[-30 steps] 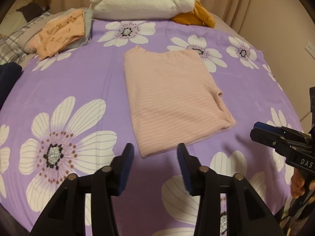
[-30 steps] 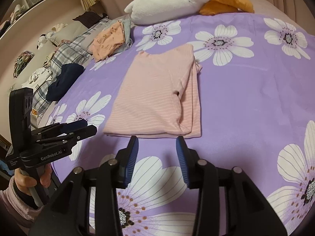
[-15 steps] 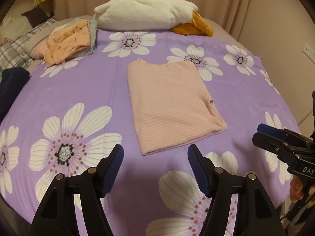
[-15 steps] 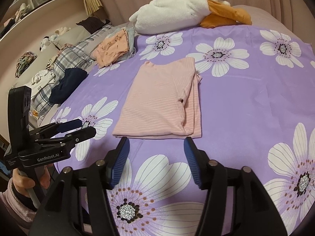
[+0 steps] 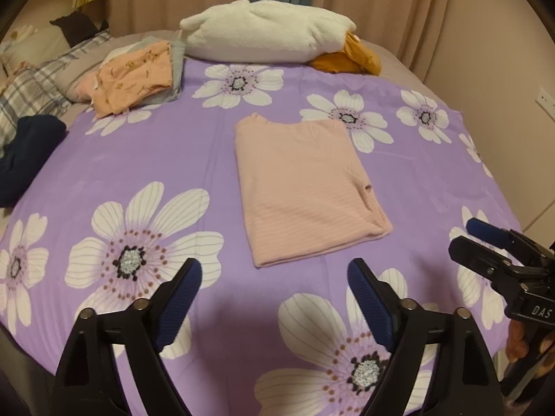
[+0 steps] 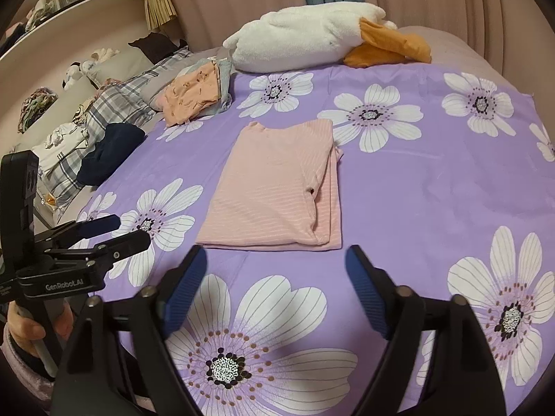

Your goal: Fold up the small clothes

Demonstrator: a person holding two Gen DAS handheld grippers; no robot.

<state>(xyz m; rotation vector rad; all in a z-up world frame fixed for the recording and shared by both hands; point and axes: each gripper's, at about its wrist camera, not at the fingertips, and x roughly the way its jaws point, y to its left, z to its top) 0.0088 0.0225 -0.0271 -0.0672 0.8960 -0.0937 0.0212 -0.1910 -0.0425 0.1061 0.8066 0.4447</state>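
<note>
Folded pink striped garment is shown lying flat on the purple floral bedspread, just ahead of both grippers and untouched by either. The left gripper is seen with jaws spread wide and nothing between them; the right gripper is likewise released and empty. Farther ahead and to the left, a stack of orange printed clothes is visible, with a white plush pillow beyond the garment.

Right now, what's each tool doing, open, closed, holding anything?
Left tool: open, holding nothing, short of the pink shirt.
Right tool: open, holding nothing.
</note>
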